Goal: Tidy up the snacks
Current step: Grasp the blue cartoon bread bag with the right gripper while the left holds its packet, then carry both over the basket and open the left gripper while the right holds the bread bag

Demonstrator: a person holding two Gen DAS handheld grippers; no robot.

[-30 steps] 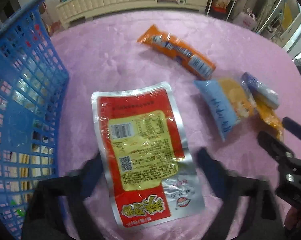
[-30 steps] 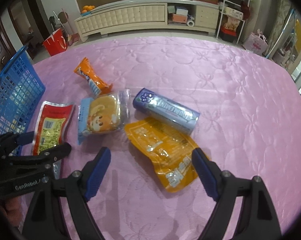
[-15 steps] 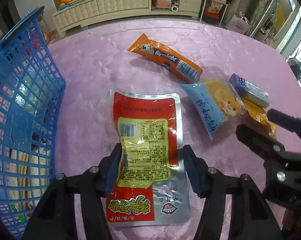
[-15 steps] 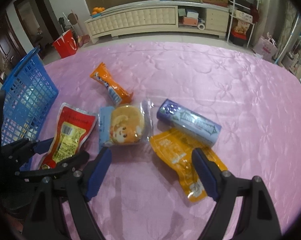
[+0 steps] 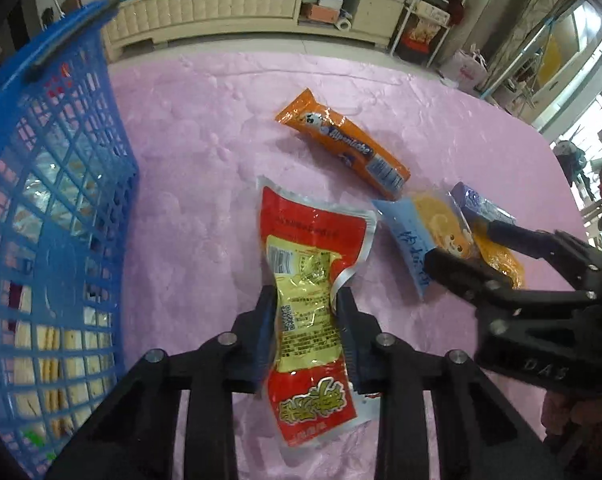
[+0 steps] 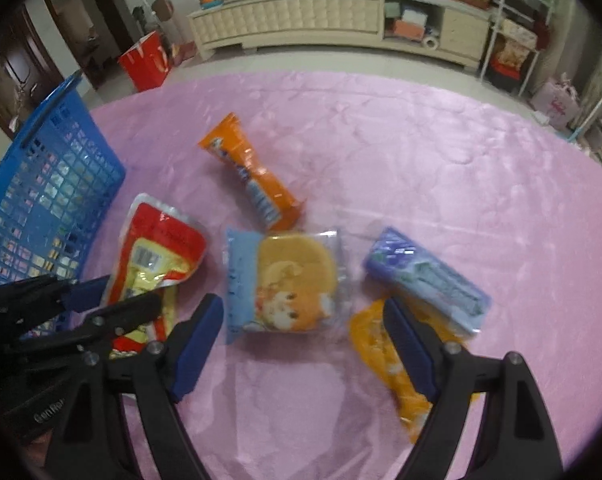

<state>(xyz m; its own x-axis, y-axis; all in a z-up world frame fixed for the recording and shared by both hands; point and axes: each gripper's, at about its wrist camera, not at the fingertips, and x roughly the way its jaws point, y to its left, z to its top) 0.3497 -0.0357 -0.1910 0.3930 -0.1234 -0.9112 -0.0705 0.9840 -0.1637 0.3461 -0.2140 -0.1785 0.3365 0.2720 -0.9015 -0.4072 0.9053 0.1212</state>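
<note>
A red and silver snack pouch point(image 5: 313, 240) point(image 6: 157, 248) lies on the pink tablecloth point(image 5: 205, 168) beside a blue mesh basket point(image 5: 61, 200) point(image 6: 49, 200). My left gripper point(image 5: 305, 304) point(image 6: 129, 296) is closing on the pouch's lower half; the pads press its sides and the foil buckles. My right gripper point(image 6: 303, 312) point(image 5: 461, 244) stands open above a blue-edged cake packet point(image 6: 285, 280) point(image 5: 421, 236), holding nothing. An orange stick pack point(image 5: 341, 148) point(image 6: 253, 176) lies farther back. A purple pack point(image 6: 425, 276) rests on an orange-yellow pouch point(image 6: 385, 356) at the right.
The basket holds several cracker packets point(image 5: 53, 360) behind its wall. A cream cabinet point(image 6: 301, 20) and a red bag point(image 6: 147, 62) stand on the floor beyond the table's far edge. Bare pink cloth point(image 6: 461, 152) stretches to the right and back.
My left jaws have narrowed from wide apart onto the red pouch, which has crumpled and lifted slightly. My right gripper has slid left, from over the orange-yellow pouch towards the cake packet.
</note>
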